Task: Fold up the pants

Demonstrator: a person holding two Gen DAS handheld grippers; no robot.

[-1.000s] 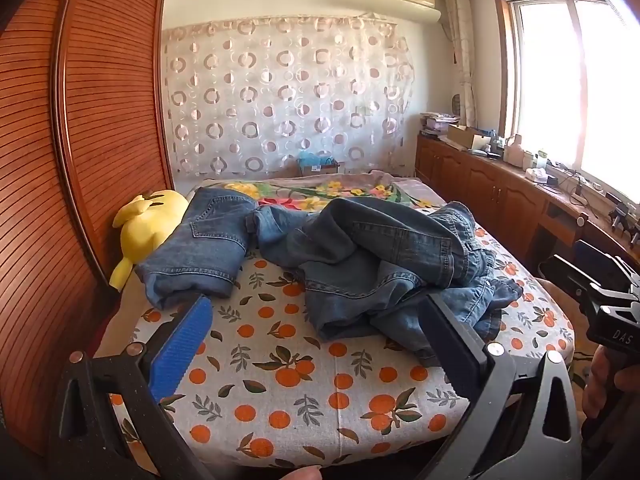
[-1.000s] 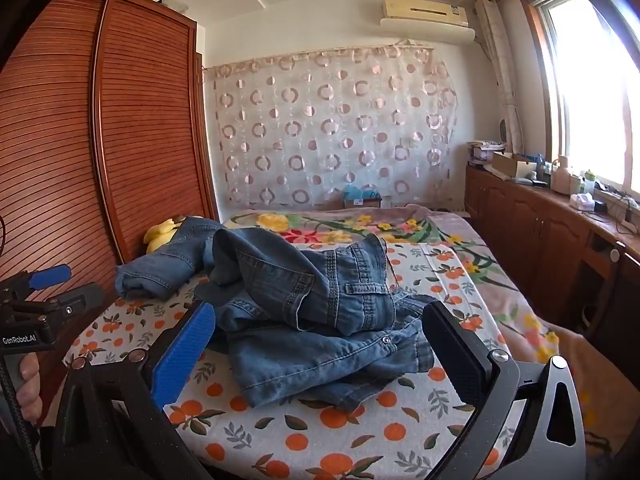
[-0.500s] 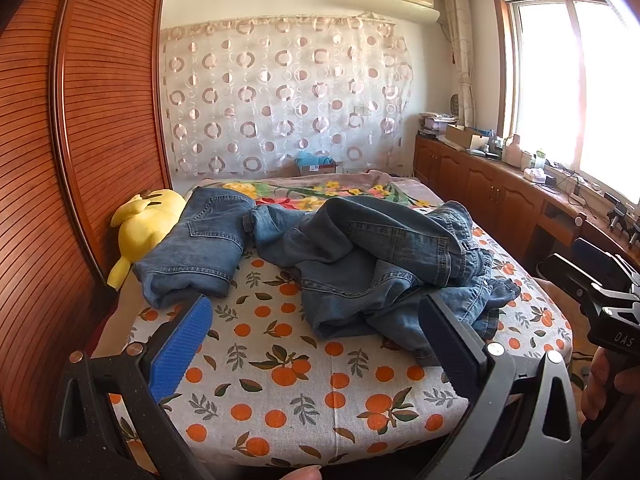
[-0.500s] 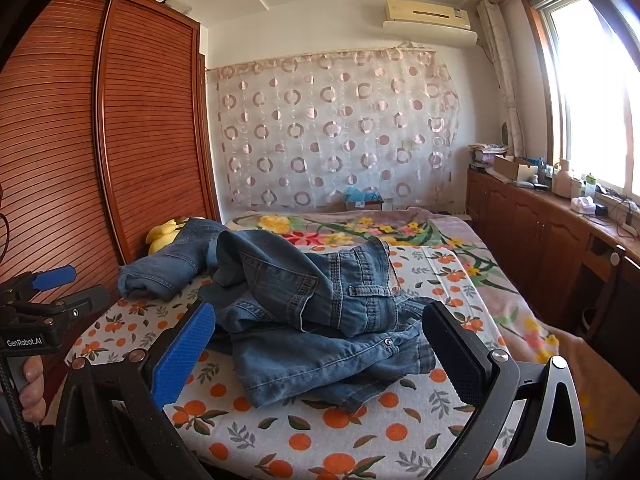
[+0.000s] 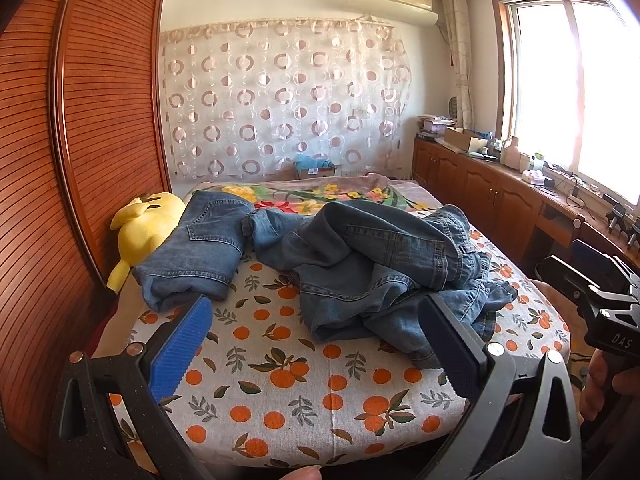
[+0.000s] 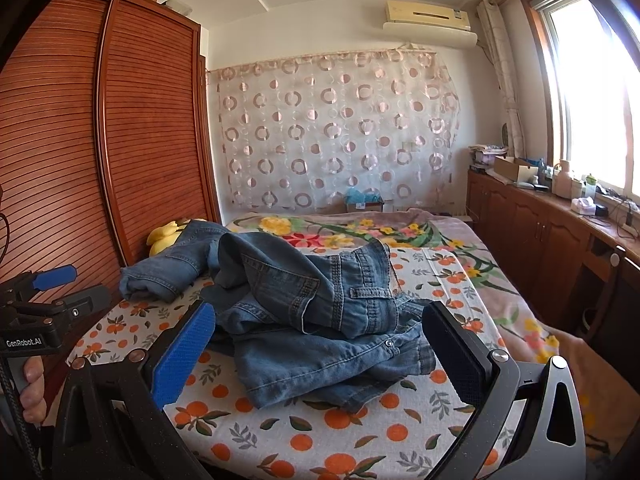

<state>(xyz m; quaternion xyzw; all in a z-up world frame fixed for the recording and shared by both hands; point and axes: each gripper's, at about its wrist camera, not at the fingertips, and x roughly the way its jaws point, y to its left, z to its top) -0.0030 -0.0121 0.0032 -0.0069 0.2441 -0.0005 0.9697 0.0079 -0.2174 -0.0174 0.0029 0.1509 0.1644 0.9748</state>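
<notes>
A crumpled pair of blue denim pants [image 5: 384,272] [image 6: 316,320] lies in a heap on the orange-print sheet [image 5: 280,380] [image 6: 360,420] of the bed. To its left lies a second, folded pair of jeans [image 5: 200,252] [image 6: 168,268]. My left gripper [image 5: 316,344] hovers open over the bed's near edge, short of the heap, holding nothing. My right gripper [image 6: 320,348] is open too, its blue pads framing the heap's near side without touching it. Each gripper shows at the edge of the other's view, held by a hand.
A yellow plush toy [image 5: 144,228] rests against the slatted wooden wardrobe [image 5: 80,160] on the left. A floral blanket [image 5: 320,196] covers the far half of the bed. Wooden cabinets [image 5: 500,204] with clutter run under the window on the right.
Both grippers have tilted slightly, so the bed and jeans sit a little lower in view. The jeans have not moved and both grippers stay open.
</notes>
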